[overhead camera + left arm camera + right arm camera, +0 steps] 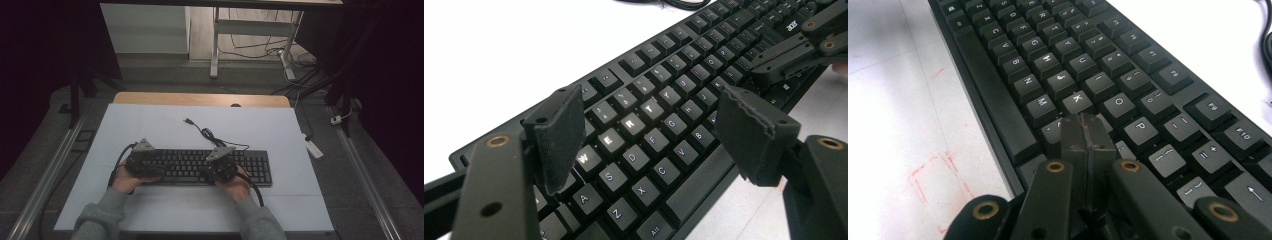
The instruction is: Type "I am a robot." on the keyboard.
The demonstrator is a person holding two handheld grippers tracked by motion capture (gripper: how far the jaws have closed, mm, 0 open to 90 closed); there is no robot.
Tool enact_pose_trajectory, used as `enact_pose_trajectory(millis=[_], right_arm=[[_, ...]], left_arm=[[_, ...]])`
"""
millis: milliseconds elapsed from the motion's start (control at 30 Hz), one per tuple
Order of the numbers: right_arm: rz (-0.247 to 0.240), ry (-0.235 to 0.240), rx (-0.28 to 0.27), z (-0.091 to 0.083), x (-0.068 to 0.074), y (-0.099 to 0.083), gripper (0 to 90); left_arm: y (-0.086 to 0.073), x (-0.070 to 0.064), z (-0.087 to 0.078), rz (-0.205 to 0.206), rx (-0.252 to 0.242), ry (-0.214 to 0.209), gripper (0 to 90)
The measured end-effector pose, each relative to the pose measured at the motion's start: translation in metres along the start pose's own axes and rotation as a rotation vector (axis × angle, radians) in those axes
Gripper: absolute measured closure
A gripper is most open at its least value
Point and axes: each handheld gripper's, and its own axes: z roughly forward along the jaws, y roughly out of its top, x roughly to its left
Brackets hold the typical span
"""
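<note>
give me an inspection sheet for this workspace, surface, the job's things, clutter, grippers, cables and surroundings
Surface: white table top, faint red marks near the keyboard's front edge in the right gripper view.
Job's things: black keyboard lying flat, parallel to the near edge.
Clutter: nothing seen.
Grippers: left gripper open, jaws spread above the letter keys; right gripper shut, jaws pressed together, tips down at the keys near K.
Cables: keyboard cable loose behind it, plug end free on the table.
Surroundings: power strip and desk frame on the floor beyond, with trailing wires.
</note>
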Motion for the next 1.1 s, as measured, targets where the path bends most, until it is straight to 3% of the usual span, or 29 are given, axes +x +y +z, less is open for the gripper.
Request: enact_pose_trajectory(millis=[267, 467, 667, 800, 1100], right_arm=[[0.000, 0.001, 0.004, 0.002, 0.000, -0.001, 89.7], [0.004, -0.007, -0.090, -0.015, -0.001, -0.001, 89.4], [0.026, -0.036, -0.139, -0.038, -0.006, -0.009, 72.9], [0.043, -0.084, -0.154, -0.051, -0.010, -0.022, 60.6], [0.096, -0.166, -0.184, -0.094, -0.023, -0.063, 52.6]], left_arm=[[0.000, 0.000, 0.000, 0.001, 0.000, 0.002, 28.4], [0.000, 0.000, -0.001, 0.000, -0.004, 0.005, 28.4], [0.000, -0.002, -0.002, 0.011, -0.007, 0.009, 28.3], [-0.002, -0.005, -0.004, 0.017, -0.009, 0.016, 28.1], [-0.019, -0.011, -0.017, 0.020, -0.010, 0.035, 28.2]])
